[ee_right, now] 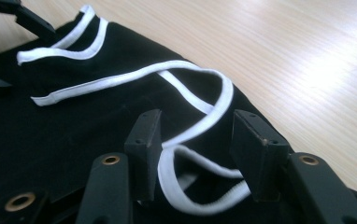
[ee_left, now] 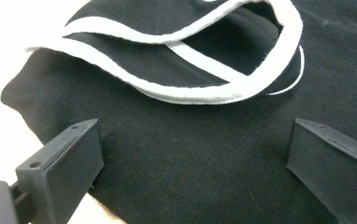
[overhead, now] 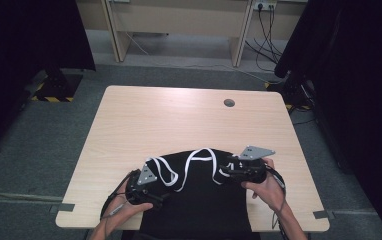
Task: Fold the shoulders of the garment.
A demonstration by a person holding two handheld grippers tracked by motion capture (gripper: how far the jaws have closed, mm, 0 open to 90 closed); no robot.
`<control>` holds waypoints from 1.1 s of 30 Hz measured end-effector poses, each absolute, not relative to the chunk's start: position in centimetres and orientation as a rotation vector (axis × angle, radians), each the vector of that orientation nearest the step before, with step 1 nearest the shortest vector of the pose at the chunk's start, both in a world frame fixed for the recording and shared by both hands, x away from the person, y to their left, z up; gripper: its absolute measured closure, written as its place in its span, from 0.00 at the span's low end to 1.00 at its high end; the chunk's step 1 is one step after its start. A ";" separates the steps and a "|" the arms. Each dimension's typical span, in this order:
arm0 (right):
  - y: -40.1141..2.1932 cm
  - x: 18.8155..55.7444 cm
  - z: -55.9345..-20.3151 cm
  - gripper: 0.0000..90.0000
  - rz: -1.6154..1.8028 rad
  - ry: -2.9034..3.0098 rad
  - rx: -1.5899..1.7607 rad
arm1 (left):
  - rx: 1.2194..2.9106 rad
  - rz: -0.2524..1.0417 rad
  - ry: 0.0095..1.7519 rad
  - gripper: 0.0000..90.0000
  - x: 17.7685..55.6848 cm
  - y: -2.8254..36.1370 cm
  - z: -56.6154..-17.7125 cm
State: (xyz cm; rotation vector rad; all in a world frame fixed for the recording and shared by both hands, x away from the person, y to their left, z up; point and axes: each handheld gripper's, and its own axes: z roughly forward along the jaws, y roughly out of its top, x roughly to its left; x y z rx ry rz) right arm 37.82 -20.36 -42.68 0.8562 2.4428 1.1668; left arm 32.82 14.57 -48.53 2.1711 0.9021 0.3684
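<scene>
Grey carpet and dark curtains surround a light wooden table (overhead: 179, 120), and a black garment (overhead: 199, 200) with white trim (overhead: 199, 155) lies at its near edge, hanging partly over it, between both hands. Left gripper (overhead: 151, 187) sits over the garment's left part, its fingers (ee_left: 64, 163) wide apart with only flat black cloth between them, nothing gripped. Right gripper (overhead: 229, 172) is at the garment's right, far corner, fingers (ee_right: 144, 144) partly apart with a loop of white trim lying loose between them, not pinched.
</scene>
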 end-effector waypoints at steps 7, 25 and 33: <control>-18.8 38.2 -44.1 0.86 1.061 2.558 0.765 | 2.171 0.368 0.903 0.03 32.8 14.6 -48.5; -23.7 35.3 -45.3 0.63 1.139 2.388 0.983 | 2.171 0.369 0.903 0.03 32.8 14.6 -48.5; -25.8 34.0 -46.0 0.52 1.050 2.399 1.067 | 2.169 0.373 0.910 0.03 32.7 14.5 -48.5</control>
